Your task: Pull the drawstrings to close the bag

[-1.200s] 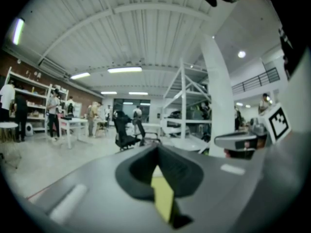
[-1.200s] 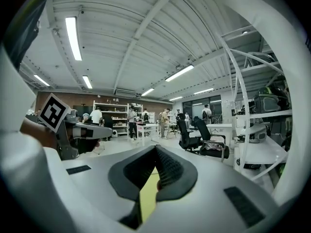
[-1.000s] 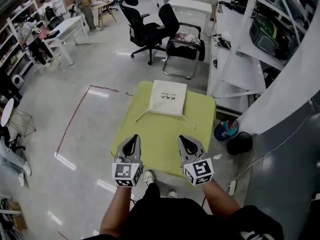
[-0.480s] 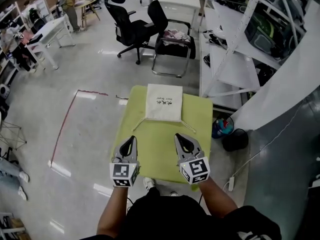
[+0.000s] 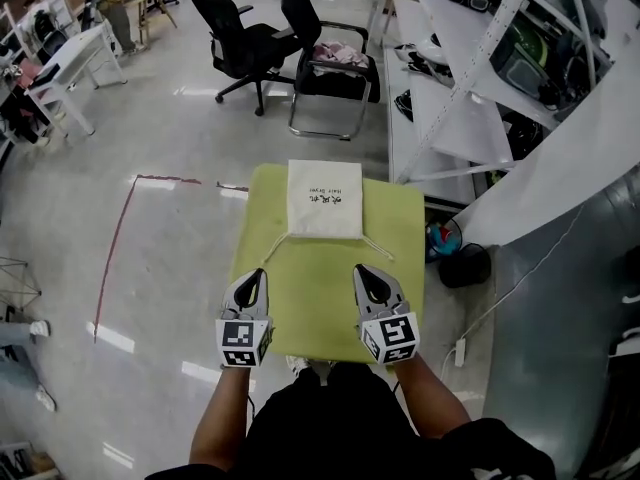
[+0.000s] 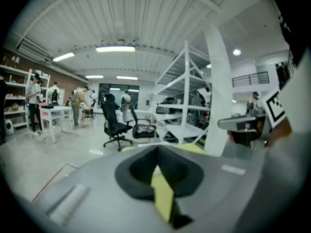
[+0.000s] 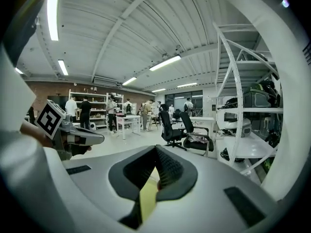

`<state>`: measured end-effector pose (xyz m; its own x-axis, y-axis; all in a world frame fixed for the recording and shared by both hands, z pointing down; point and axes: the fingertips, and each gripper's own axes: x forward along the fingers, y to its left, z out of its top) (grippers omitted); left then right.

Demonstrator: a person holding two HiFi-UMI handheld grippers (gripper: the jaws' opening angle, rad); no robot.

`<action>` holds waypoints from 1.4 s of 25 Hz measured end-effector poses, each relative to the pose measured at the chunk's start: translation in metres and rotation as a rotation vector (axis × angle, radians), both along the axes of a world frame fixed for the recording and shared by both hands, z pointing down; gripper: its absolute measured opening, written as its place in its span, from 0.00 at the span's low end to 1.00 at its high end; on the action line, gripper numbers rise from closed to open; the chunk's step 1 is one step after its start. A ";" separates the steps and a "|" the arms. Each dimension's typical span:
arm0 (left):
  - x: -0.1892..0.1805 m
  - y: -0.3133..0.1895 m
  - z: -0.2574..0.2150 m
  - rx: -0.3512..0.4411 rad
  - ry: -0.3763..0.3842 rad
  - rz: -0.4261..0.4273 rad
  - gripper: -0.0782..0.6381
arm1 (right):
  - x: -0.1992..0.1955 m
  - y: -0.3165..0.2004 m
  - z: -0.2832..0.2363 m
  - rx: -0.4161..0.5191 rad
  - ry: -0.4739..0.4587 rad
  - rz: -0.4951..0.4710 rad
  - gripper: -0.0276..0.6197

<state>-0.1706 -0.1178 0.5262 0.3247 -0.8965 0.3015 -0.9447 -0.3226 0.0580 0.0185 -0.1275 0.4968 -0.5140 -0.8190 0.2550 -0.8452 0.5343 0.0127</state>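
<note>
Head view: flat white cloth bag (image 5: 324, 199) on the far half of a yellow-green square table (image 5: 300, 303), with two thin white drawstrings (image 5: 272, 245) trailing toward the near side. Grey left gripper (image 5: 256, 276) and grey right gripper (image 5: 363, 273) over the near half, side by side, apart from the bag, tips near the string ends.

Left gripper view: jaws pressed together, nothing between, only a table strip below.

Right gripper view: likewise together and empty.

Both grippers (image 5: 247, 281) (image 5: 370, 278) closed, empty
</note>
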 end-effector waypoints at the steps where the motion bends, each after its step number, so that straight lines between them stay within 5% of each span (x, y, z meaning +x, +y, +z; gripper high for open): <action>1: 0.000 -0.002 0.005 -0.009 0.002 0.005 0.12 | 0.001 0.000 0.004 -0.009 0.004 0.005 0.03; 17: 0.017 -0.032 0.081 -0.160 -0.029 0.023 0.12 | 0.050 -0.029 0.088 -0.179 0.046 0.092 0.03; 28: 0.002 -0.041 0.144 -0.275 -0.079 -0.081 0.12 | 0.093 -0.040 0.157 -0.290 0.087 0.181 0.03; 33: -0.005 -0.051 0.169 -0.327 -0.099 -0.089 0.38 | 0.106 -0.050 0.186 -0.320 0.104 0.191 0.04; 35: -0.008 -0.055 0.180 -0.352 -0.111 -0.091 0.41 | 0.113 -0.054 0.200 -0.343 0.117 0.183 0.25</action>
<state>-0.1788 -0.1730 0.7066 0.1962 -0.7553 0.6253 -0.9755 -0.2153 0.0460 0.1311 -0.1818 0.6966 -0.3192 -0.7515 0.5773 -0.9301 0.3654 -0.0385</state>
